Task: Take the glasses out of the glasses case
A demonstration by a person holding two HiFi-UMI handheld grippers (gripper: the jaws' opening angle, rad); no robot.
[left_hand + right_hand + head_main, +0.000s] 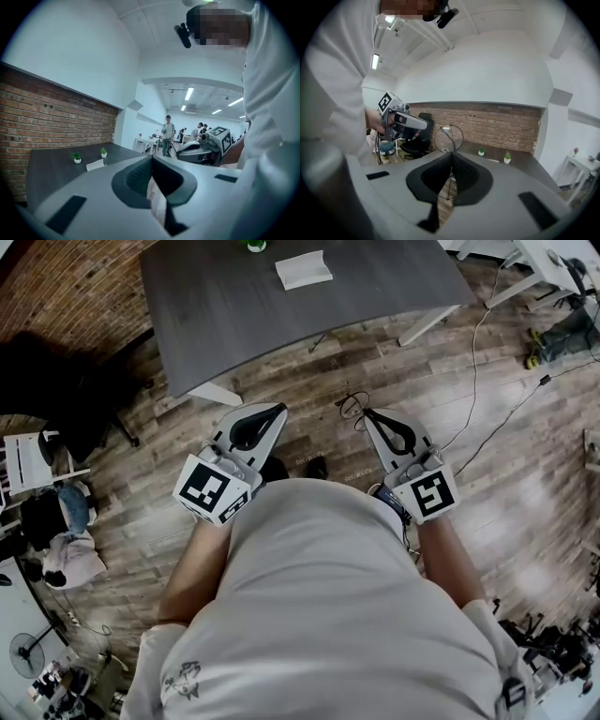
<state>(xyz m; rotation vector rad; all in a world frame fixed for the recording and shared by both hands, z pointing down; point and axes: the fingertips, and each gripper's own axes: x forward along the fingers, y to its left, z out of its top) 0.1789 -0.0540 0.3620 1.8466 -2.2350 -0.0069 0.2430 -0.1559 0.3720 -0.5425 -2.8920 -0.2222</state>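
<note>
Much of the head view is filled by the person's white shirt [328, 615], which covers the upper arms and the floor underfoot. The right gripper [364, 412] is pinched shut on the thin-rimmed glasses [351, 407], which are held in the air at its tips. In the right gripper view only one round lens is made out above the jaws, and the rest of the frame is cut off behind them. The left gripper [280, 409] is pressed together with nothing in it and is held level beside the right one, apart from it.

Bare wood-plank floor [309, 371] is left open between the grippers and the near edge of the dark grey table [234, 306]. Loose cables [478, 362] are strewn over the floor to the right. Toward the table's far side a white rectangular object [303, 268] is laid flat. Whether it is the glasses case cannot be told. Two small potted plants [77, 158] are stood beyond it. The table is backed by a brick wall [56, 117], and standing people [168, 133] are seen far off in the room.
</note>
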